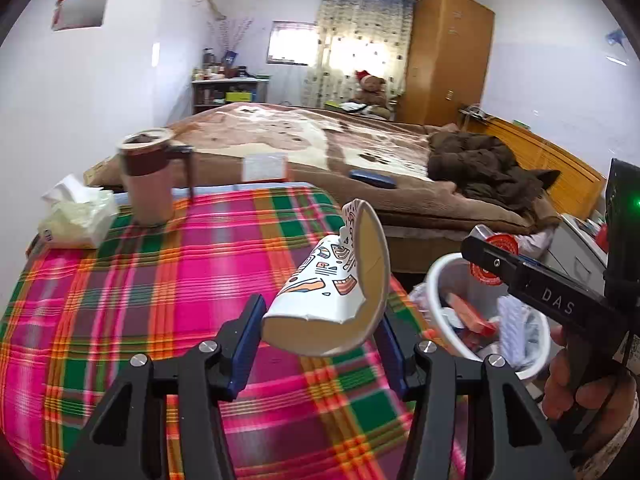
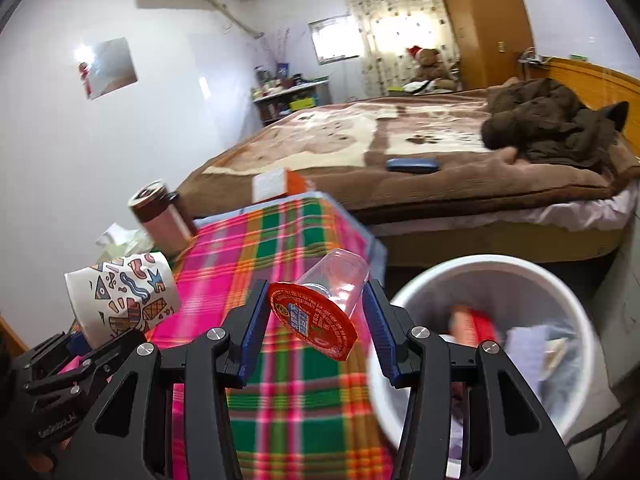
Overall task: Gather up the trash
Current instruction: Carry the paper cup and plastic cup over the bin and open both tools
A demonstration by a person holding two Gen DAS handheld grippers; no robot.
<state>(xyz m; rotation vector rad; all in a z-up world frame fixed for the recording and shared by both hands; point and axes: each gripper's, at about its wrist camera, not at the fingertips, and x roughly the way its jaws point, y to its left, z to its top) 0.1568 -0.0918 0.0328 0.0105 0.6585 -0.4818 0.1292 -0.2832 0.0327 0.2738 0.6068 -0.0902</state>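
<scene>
Paper cup (image 1: 332, 292), patterned and crushed, clamped in left gripper (image 1: 318, 344) over plaid bench (image 1: 160, 280). Clear plastic cup (image 2: 340, 280) with red foil lid pinched between right gripper (image 2: 316, 328) fingers (image 2: 254, 328), beside white trash bin (image 2: 520, 268) holding scraps. Mug (image 1: 146, 180), tissues (image 1: 76, 216) behind.

Left tongs (image 1: 318, 344) clamped on load; right tongs (image 2: 316, 332) likewise, both raised, side by side.

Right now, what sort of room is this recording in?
Most likely a home bedroom: a bed under a brown blanket fills the middle, a wooden wardrobe stands by the curtained window, and a teddy bear sits beyond.
</scene>
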